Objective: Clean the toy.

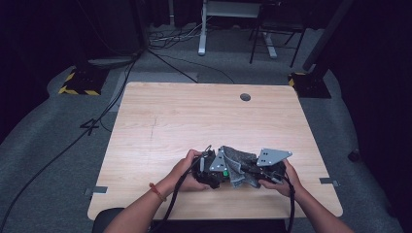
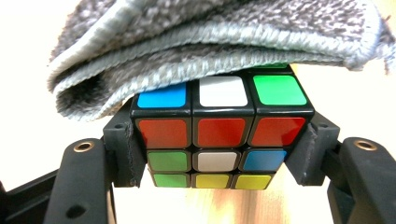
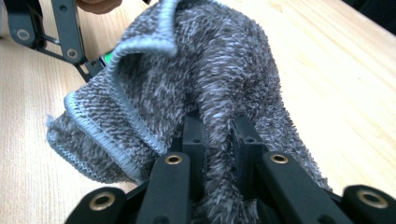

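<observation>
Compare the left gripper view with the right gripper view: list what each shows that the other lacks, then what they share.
Left gripper view alone: the puzzle cube, clamped between the left gripper's pads, its front face with a red row on top.

Right gripper view alone: the right gripper pinching a fold of the cloth, and its blue stitched hem along the left edge.

Shared: the grey cloth, which drapes over the cube's top, and the light wooden table.
</observation>
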Tool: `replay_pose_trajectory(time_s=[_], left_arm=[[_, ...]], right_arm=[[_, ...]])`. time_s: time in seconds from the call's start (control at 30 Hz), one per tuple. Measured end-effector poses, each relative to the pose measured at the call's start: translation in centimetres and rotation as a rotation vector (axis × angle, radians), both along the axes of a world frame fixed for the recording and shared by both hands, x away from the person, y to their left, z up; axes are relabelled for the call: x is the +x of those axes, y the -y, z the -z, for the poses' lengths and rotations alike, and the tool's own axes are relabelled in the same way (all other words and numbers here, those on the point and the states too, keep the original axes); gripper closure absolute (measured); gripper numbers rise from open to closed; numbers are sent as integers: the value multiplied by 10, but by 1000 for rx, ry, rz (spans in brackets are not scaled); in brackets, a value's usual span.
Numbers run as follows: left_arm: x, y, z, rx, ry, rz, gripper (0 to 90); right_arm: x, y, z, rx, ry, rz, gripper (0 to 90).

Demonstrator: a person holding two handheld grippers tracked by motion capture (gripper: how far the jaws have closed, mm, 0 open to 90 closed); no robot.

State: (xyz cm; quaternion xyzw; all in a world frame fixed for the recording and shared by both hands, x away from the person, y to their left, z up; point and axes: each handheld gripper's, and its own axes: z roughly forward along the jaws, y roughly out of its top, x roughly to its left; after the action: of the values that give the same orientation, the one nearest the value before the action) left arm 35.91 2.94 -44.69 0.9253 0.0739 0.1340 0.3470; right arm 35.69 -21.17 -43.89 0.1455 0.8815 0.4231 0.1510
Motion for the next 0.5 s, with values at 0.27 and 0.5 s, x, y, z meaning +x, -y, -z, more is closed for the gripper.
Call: replay_pose_trajectory(time_s=[0.27, 0.5], left_arm=[[0, 5, 2, 15, 2, -6, 339], [0, 2, 1, 8, 9, -21, 340]], right_arm=[[-17, -22, -12, 3, 84, -60, 793], [-16, -28, -13, -13, 103, -52, 793]])
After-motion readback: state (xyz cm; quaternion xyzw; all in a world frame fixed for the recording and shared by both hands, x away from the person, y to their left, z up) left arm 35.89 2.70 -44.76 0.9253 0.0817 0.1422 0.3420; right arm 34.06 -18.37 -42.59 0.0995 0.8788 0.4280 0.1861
